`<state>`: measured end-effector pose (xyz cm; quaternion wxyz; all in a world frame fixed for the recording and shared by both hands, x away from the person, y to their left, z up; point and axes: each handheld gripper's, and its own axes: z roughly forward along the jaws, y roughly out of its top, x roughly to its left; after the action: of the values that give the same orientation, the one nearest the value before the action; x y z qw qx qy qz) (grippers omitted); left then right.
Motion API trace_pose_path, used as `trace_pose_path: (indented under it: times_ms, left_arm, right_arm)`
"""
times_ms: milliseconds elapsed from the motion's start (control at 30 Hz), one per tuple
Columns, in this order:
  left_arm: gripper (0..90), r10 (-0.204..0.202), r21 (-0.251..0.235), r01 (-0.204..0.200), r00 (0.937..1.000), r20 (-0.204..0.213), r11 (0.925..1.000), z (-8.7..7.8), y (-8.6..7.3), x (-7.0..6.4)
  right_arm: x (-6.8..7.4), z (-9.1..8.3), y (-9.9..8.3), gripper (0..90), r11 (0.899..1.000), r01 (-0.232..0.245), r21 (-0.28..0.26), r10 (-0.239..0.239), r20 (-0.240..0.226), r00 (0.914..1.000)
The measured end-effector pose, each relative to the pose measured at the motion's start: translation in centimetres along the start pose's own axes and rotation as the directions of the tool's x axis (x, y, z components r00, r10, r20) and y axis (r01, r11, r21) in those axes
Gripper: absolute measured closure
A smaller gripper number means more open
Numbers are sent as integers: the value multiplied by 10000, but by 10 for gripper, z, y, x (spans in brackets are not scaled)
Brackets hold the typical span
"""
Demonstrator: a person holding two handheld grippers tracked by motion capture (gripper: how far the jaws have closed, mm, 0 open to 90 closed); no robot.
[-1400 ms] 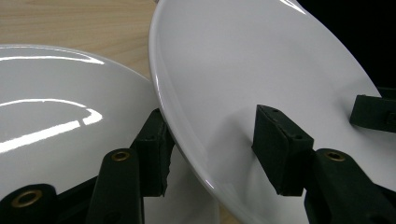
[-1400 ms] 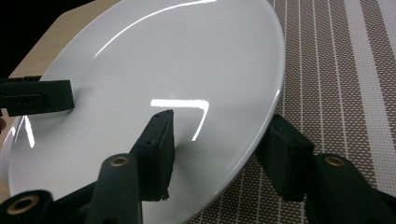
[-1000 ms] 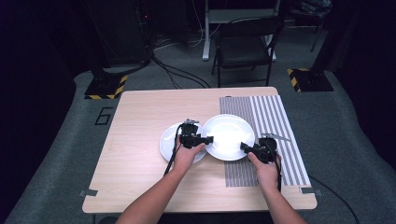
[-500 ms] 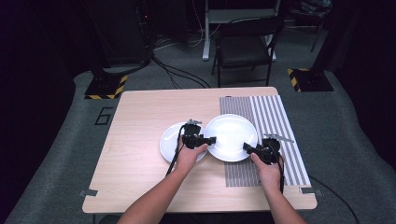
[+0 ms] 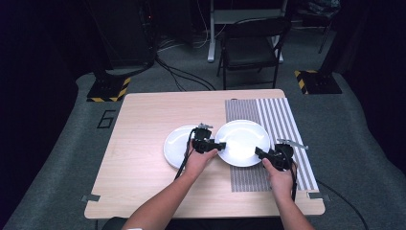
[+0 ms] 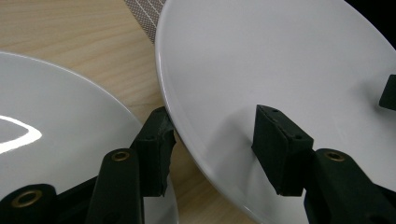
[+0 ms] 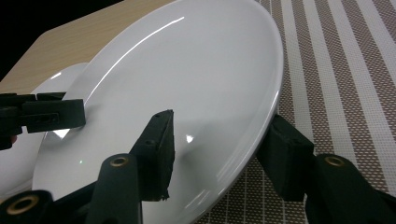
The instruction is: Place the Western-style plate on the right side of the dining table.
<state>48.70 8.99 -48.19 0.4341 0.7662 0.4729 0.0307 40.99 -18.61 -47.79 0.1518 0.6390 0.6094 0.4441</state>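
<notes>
White plate [image 5: 242, 142] hangs just above the striped mat [image 5: 280, 120], rims pinched by left tool [image 5: 216, 145] and right tool [image 5: 261, 153]; uneven pulling could clip the second plate [image 5: 178, 146] on the bench [image 5: 143, 120].

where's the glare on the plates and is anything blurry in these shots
High view: soft overall, room beyond the table nearly black, mild sheen on the larger plate. Left gripper view: a bright white glare patch on the smaller plate, near jaws slightly soft. Right gripper view: a thin curved highlight along the larger plate's upper rim, small glints near its centre, striped mat sharp.
</notes>
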Motion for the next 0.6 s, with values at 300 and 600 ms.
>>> trace_pose_path:
  times_ms: [300,600]
  left_arm:
    - [554,-187,26,186,9990,406,9998,16,-5,-1]
    - [562,-356,-280,372,9978,551,9989,17,-2,-3]
  right_arm:
    - [-14,7,-10,487,9990,-446,102,442,358,9984]
    - [-19,5,-8,488,9974,-716,50,715,189,9973]
